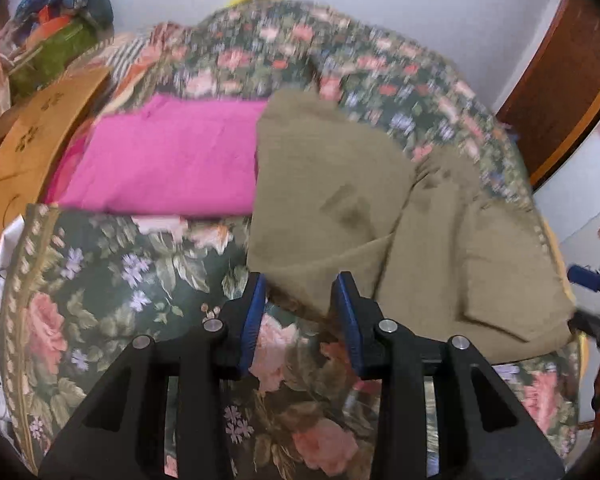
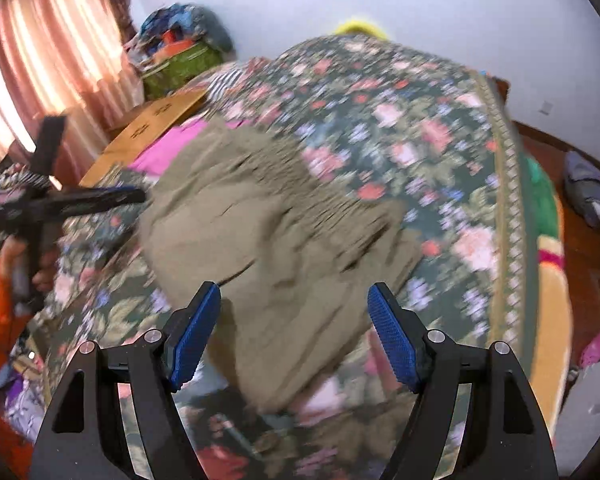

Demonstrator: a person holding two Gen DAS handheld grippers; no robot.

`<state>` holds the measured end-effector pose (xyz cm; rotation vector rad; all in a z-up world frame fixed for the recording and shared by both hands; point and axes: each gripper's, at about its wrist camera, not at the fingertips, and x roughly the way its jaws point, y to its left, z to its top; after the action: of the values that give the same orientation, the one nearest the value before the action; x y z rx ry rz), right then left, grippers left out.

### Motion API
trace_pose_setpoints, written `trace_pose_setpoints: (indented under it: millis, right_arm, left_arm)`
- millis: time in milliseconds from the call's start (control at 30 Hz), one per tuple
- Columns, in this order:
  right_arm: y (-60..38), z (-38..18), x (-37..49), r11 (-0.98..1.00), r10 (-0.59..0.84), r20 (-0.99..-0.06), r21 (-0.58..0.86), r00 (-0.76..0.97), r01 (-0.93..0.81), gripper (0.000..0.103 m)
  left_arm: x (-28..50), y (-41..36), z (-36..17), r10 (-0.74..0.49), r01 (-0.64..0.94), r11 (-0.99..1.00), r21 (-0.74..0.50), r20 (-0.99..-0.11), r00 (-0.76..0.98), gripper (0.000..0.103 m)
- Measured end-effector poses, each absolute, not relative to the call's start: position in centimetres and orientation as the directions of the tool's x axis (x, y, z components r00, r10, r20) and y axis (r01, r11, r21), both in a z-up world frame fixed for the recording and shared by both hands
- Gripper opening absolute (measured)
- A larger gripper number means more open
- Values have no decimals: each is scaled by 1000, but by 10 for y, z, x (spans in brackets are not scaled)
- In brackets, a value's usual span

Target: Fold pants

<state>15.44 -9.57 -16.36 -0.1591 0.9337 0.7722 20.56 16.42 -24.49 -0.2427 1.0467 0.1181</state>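
The brown pants (image 1: 400, 216) lie bunched on the flowery bed (image 1: 112, 280) beside a pink cloth (image 1: 172, 160), and both the left gripper (image 1: 300, 320) and right gripper (image 2: 294, 336) have fingers spread apart, holding nothing.

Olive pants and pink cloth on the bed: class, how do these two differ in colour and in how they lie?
The olive pants are dull green-brown; the pink cloth is bright magenta. The pants lie rumpled with creases and overlapping layers; the pink cloth lies flat and smooth. The pants overlap the pink cloth's right edge, not the reverse. Both rest on the floral bedspread.
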Motion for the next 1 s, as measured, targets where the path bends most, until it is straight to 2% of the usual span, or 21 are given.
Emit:
trace_pose_setpoints:
  millis: [167, 400, 600, 700, 767, 833, 867, 933, 1000]
  right_arm:
    - [-95, -187, 151, 718, 508, -797, 182, 327, -672, 75]
    - [-101, -199, 173, 719, 466, -827, 147, 315, -680, 77]
    - [-106, -197, 183, 748, 426, -834, 107, 350, -655, 77]
    - [-108, -185, 181, 752, 422, -823, 83, 381, -654, 78]
    - [-110, -176, 181, 761, 434, -803, 85, 408, -643, 78]
    - [-112, -168, 184, 765, 469, -776, 119, 421, -633, 79]
    - [-112, -166, 186, 767, 486, -763, 138, 426, -627, 80]
    - [-107, -169, 190, 768, 488, -763, 146, 423, -623, 80]
    - [-99, -180, 194, 769, 473, -784, 145, 403, -622, 80]
  left_arm:
    - [199, 163, -265, -56, -225, 957, -184, -877, 477, 38]
    - [179, 145, -264, -33, -210, 965, -154, -871, 490, 38]
    - [165, 150, -244, -50, -208, 962, -175, -866, 498, 38]
    - [174, 160, -226, -24, -205, 966, -156, -848, 530, 38]
    - [191, 168, -217, -53, -192, 964, -185, -839, 542, 39]
    - [205, 171, -214, -99, -166, 960, -226, -827, 554, 51]
    - [216, 171, -216, -104, -163, 959, -232, -823, 559, 63]
    - [231, 168, -222, -84, -159, 966, -204, -829, 553, 66]
    - [246, 164, -239, -14, -164, 980, -115, -857, 515, 66]
